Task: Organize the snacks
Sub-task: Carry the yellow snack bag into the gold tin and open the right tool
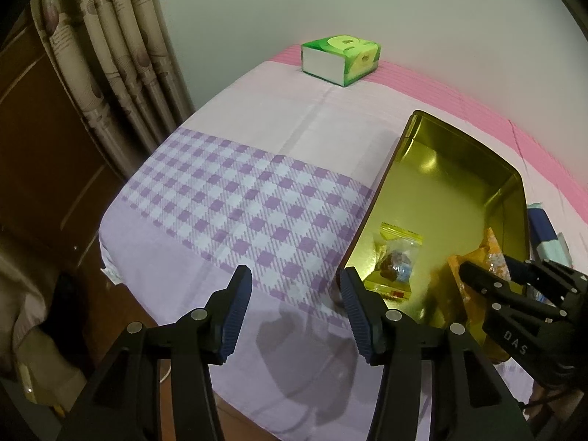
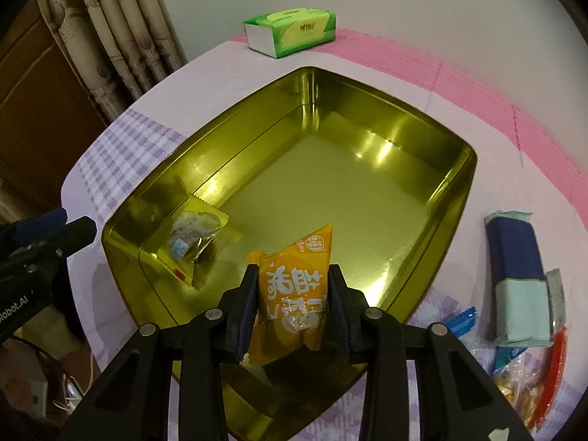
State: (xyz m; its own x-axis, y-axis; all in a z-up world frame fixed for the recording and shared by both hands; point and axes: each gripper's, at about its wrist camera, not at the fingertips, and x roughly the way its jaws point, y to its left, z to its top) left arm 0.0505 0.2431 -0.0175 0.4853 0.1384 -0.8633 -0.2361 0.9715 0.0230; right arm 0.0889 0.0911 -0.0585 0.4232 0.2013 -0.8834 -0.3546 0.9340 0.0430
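A gold tin box (image 2: 455, 198) stands open on the table, also in the left wrist view (image 1: 400, 154). A yellow-wrapped snack (image 2: 194, 235) lies in its near left corner, seen too in the left wrist view (image 1: 395, 257). My right gripper (image 2: 292, 308) is shut on an orange snack packet (image 2: 294, 286) and holds it over the near part of the box; the gripper also shows in the left wrist view (image 1: 492, 275). My left gripper (image 1: 294, 308) is open and empty over the checked cloth, left of the box.
A green tissue pack (image 2: 290, 31) sits at the far edge by the wall. A blue and teal packet (image 2: 518, 272) and several loose snacks (image 2: 529, 378) lie right of the box. Curtains (image 1: 110, 55) hang at the left, past the table edge.
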